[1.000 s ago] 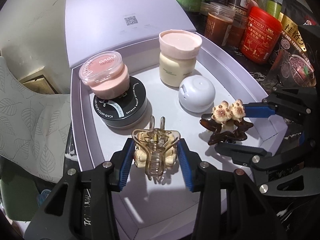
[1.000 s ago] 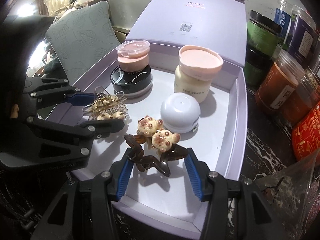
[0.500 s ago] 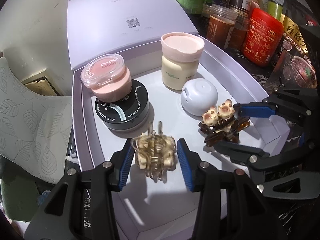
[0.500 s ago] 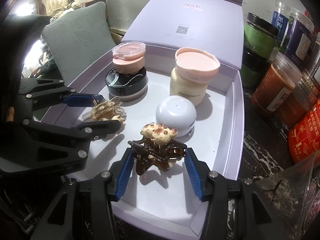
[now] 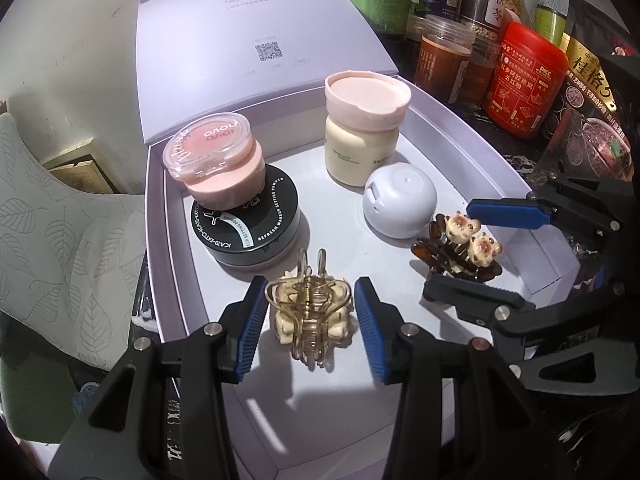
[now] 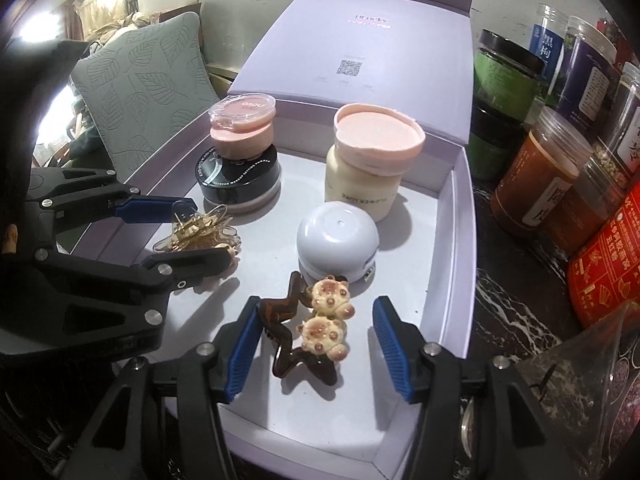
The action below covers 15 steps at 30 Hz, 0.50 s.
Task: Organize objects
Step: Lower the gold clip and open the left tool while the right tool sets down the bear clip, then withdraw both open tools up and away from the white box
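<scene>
Right gripper (image 6: 316,344) jaws, just opening, straddle the brown claw clip (image 6: 304,336) unpinched; left gripper (image 5: 308,320) jaws flank the gold claw clip (image 5: 308,312), pinch unclear; both look light, brittle, best taken across the spring.

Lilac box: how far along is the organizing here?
Done: cream jar, stacked compacts and white dome stand in the box; the brown clip lies on its floor, right gripper fingers just opened off it. In hand: gold clip between left gripper fingers, grip unclear. Left: release, withdraw.
</scene>
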### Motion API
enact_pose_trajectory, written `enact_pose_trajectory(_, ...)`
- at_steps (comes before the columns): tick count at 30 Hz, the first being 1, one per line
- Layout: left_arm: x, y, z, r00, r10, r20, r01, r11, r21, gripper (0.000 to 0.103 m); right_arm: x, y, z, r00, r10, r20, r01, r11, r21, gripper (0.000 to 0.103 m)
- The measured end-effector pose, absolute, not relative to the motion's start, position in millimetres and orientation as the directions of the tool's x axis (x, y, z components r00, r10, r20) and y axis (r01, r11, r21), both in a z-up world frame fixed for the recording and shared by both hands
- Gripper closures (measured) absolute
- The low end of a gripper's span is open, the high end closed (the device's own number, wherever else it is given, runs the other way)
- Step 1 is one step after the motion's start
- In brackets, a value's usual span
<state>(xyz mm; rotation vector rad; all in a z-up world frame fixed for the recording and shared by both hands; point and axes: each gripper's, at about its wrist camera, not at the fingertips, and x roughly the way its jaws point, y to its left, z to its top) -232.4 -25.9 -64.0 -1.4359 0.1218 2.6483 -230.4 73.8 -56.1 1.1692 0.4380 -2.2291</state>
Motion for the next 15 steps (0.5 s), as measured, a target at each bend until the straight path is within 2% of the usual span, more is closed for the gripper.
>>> enact_pose_trajectory(8,-230,-29,-56,-0.538,0.086,-0.838,-0.116,-0.993,-0.027,0.059,-226,75,-51,-0.473,-0.319,-0.821,0.615,-0.787,-0.049,0.036)
enact_pose_trajectory(12,-224,-33,-48,-0.555,0.073,-0.829,-0.093,-0.995,-0.025,0.051,-224,73,-47,-0.493,-0.306,-0.814,0.599,-0.799,-0.062,0.034)
enact_pose_trajectory(15,-220,-35,-42,-0.565,0.066,-0.822,-0.082,-0.996,-0.023,0.048,-223,75,-42,-0.499,-0.309,-0.809,0.591,-0.804,-0.057,0.033)
